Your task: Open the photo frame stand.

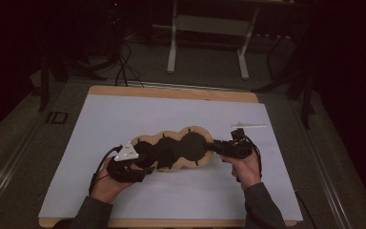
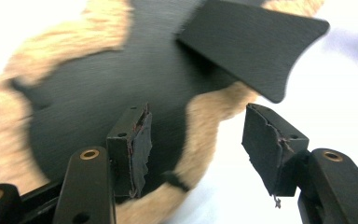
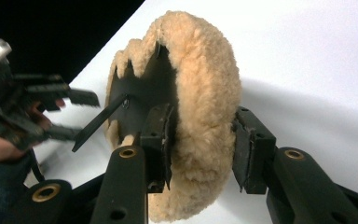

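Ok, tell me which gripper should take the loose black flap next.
Left. The left gripper is open just short of the flap; the right gripper is clamped on the far rim of the pad, probably steadying it.

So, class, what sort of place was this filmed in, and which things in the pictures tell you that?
Probably a lab or workshop set up for recording, dimly lit. A white sheet covers a wooden table, a metal-legged bench frame stands behind it, and cables trail across the floor.

fleece piece [image 2: 9, 116]: blurred, cropped by the left gripper view's top edge
white stick [image 1: 249, 126]: too small to identify
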A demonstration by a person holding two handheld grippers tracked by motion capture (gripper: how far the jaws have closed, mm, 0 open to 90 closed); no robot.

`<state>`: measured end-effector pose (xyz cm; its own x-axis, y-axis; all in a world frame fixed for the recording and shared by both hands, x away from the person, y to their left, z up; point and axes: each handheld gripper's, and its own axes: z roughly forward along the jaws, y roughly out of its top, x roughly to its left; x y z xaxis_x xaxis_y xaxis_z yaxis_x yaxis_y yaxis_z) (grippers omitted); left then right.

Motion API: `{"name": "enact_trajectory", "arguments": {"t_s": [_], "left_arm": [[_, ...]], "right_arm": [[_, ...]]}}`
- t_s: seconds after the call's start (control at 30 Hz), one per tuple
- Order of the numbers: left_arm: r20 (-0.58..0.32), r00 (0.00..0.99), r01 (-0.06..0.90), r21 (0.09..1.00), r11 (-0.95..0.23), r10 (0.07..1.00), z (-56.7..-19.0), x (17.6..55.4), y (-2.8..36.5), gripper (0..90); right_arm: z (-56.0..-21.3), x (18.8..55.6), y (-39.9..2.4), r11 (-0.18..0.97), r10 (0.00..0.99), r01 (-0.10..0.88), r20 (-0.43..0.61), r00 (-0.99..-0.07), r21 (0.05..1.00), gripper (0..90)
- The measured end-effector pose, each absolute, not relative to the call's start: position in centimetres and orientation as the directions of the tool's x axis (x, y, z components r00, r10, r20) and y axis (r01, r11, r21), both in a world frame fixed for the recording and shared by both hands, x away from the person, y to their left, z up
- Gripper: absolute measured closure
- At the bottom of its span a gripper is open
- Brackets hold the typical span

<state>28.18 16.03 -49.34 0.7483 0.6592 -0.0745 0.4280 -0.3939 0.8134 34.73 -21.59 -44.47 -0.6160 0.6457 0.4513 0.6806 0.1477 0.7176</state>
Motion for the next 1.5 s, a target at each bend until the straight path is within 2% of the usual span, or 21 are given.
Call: {"name": "enact_trajectory", "arguments": {"t_s": [0.27,0.6,0.77,1.17,1.5], "left_arm": [[-0.117,0.66,0.463,0.841,-0.28,0.742,-49.4,28.9,19.6,43.3],[-0.15,0.598,0.52,0.82,-0.239,0.787,-50.5,29.9,20.8,42.4],[-0.17,0.592,0.541,0.809,-0.232,0.788,-50.8,30.3,21.1,39.7],[-0.174,0.589,0.565,0.787,-0.248,0.789,-51.6,30.6,20.8,41.0],[-0.237,0.62,0.59,0.769,-0.247,0.748,-52.1,31.0,20.7,40.5]], "right_arm": [[-44.3,34.2,-21.4,0.195,0.646,0.635,0.389,-0.657,0.747,61.0],[-44.5,34.0,-21.5,0.239,0.65,0.609,0.342,-0.679,0.756,60.9],[-44.5,33.9,-21.5,0.262,0.651,0.597,0.319,-0.689,0.758,60.9],[-44.6,33.8,-21.5,0.309,0.651,0.576,0.273,-0.708,0.757,60.7],[-45.0,33.7,-21.6,0.343,0.654,0.568,0.244,-0.716,0.748,60.4]]}}
